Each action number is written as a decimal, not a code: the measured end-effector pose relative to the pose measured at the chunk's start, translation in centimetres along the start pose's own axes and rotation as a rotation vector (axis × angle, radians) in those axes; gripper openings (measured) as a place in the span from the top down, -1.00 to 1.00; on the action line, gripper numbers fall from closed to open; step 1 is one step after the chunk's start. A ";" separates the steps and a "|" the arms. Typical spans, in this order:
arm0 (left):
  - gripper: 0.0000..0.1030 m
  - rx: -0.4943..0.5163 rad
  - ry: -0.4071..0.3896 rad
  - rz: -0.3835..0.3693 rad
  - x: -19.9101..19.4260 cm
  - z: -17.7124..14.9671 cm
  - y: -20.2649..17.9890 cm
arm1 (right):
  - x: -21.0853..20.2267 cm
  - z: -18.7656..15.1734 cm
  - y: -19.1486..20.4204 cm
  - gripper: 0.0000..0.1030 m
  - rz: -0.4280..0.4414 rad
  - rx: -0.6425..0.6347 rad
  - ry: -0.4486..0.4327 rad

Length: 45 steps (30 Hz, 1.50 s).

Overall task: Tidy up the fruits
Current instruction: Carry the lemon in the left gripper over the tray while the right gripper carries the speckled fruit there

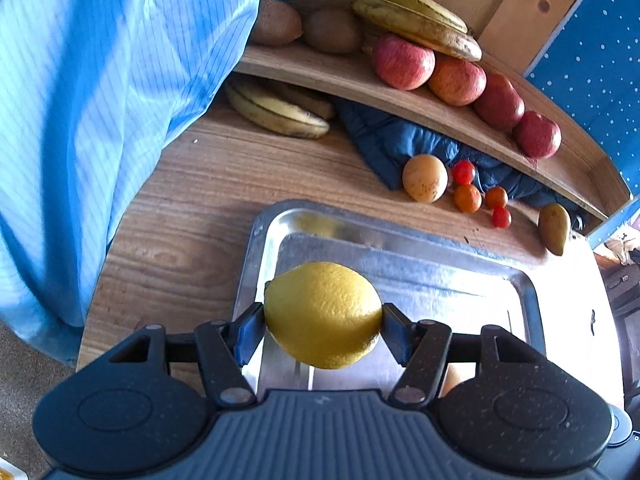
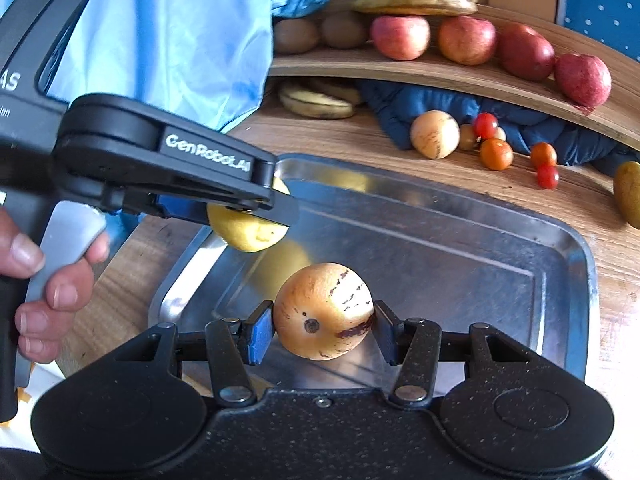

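Above a wooden surface [image 1: 192, 208] and steel tray [image 1: 460, 276], left tongs [image 1: 323, 322] clamp a lemon [image 1: 323, 314]; right tongs [image 2: 323, 326] grip a speckled orange fruit [image 2: 323, 310], seen only from the right wrist.

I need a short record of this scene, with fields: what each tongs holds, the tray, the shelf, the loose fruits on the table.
left tongs: shut on lemon, held above the tray
right tongs: shut on round orange-yellow fruit with dark streaks, above the tray
tray: metal, no fruit lying in it
shelf: kiwis, bananas, four red apples
table: bananas under the shelf, small tomatoes, a pale round fruit
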<state>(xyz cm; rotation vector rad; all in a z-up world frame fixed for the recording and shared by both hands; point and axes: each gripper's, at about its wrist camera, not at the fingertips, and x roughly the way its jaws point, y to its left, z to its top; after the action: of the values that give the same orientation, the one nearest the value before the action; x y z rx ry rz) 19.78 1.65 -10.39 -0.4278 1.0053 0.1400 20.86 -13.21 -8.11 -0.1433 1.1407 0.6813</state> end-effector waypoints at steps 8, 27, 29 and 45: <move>-0.29 0.019 0.019 -0.008 -0.5 -0.8 0.4 | 0.0 -0.8 2.1 -0.04 0.011 -0.032 0.020; -0.29 0.074 0.050 -0.034 -0.9 -1.6 0.3 | -0.6 -1.7 3.5 -0.05 -0.032 -0.022 0.022; -0.29 0.079 0.056 -0.038 -0.9 -1.6 0.4 | -0.6 -1.7 3.5 -0.05 -0.038 -0.015 0.021; -0.58 0.111 0.068 -0.082 -3.3 -1.8 1.0 | -2.2 -2.5 4.5 -0.32 -0.085 -0.007 0.006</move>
<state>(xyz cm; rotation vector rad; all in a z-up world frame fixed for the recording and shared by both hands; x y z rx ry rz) 16.29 2.08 -8.70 -0.3736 1.0556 -0.0047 15.87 -11.68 -6.24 -0.1988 1.1314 0.6103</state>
